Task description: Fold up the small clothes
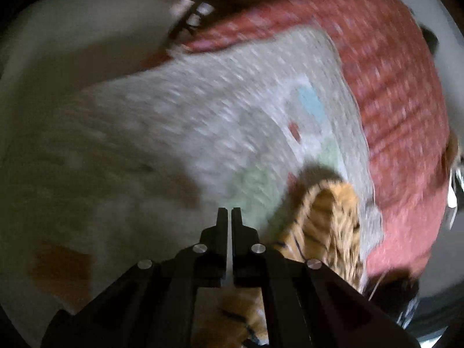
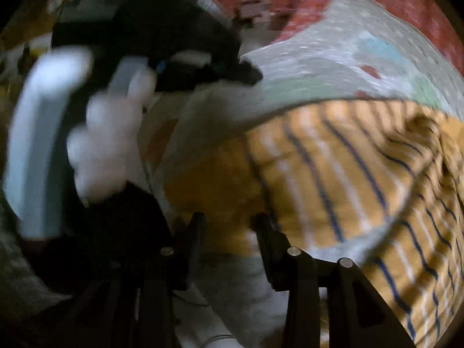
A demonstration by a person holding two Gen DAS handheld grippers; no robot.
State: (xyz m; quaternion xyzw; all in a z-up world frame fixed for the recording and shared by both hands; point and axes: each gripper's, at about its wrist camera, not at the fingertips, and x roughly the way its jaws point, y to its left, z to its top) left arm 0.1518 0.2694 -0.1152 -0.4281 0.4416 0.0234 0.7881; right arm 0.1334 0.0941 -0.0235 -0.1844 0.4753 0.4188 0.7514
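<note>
Fingers of the left gripper (image 1: 229,213) are sitting nearly closed with only a sliver of gap and nothing visibly between their tips, hovering over the grey patterned mat (image 1: 179,121), while the right gripper (image 2: 229,220) is standing wide apart with the orange striped garment (image 2: 333,174) lying just ahead, not clamped. That garment is bunching in a loose heap across the mat and the red blanket (image 1: 400,87). Both views are blurring, so a hurried grab is risking catching the mat or several layers, spoiling the fold.
</note>
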